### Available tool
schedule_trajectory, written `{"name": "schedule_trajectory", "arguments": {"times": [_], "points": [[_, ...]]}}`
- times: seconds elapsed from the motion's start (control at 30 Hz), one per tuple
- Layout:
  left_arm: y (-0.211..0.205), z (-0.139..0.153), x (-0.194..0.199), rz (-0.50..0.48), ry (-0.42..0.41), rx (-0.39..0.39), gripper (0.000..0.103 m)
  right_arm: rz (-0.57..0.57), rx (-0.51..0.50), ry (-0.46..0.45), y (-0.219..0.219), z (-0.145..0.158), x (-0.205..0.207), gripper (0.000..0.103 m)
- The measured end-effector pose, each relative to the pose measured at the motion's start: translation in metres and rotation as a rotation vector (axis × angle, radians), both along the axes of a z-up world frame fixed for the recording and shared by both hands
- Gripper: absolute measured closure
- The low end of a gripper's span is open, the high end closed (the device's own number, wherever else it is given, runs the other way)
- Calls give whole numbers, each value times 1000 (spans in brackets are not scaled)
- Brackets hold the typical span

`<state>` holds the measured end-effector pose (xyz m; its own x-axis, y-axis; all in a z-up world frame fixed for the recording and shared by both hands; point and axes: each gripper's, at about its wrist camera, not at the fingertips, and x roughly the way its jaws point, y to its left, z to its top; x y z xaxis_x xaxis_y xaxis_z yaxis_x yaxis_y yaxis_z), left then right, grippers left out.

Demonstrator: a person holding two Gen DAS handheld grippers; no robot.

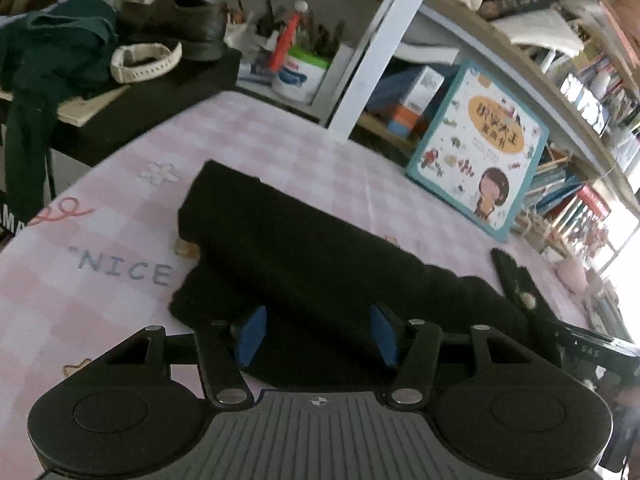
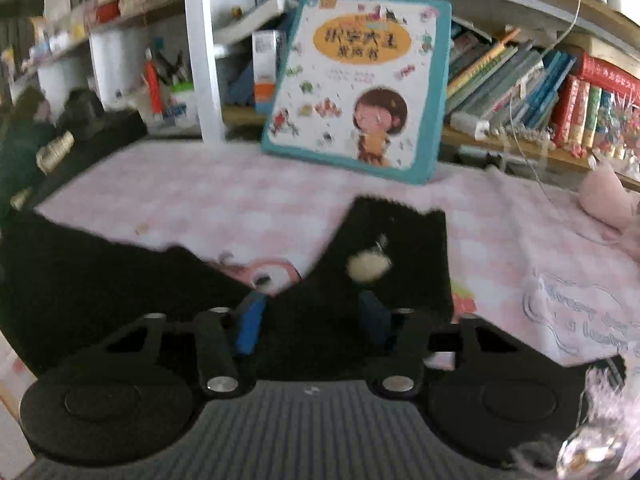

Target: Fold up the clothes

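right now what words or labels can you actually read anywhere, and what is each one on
"NICE": printed in grey-blue on the pink checked tablecloth.
Orange title patch on the children's book: Chinese characters, too blurred to read.
White letters on a black part at the right edge: upside down and too unclear to read.
Cursive writing on the tablecloth in the right wrist view: blurred, unreadable.
Spines of the shelf books: too small.

Garment [image 1: 304, 248]: black, with a cream pom-pom [image 2: 368, 266]. Surface [image 1: 280, 148]: covered in pale pink-and-white check, printed with blue-grey lettering, white flowers, red bow. Book [image 2: 360, 84]: teal border, white cover, orange title oval, brown-haired girl. Gripper pads [image 1: 252, 334]: blue; gripper bodies black, grey ribbed. Clothing [image 1: 44, 60] at side: dark green. Shoe [image 1: 180, 20]: brown.
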<state>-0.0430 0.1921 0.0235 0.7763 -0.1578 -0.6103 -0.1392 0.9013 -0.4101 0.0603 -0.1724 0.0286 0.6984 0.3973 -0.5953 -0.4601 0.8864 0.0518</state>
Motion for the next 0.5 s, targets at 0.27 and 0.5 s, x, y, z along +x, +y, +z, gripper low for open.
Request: {"name": "schedule_trajectory", "arguments": {"times": [0.27,0.5], "points": [[17,-7,8,81,-106,-223,100,-108,266,-56,-47,18,-13,97],[26,14,34,24,-271,-426,100,-337,589,-4,-103,16,-26,97]]}}
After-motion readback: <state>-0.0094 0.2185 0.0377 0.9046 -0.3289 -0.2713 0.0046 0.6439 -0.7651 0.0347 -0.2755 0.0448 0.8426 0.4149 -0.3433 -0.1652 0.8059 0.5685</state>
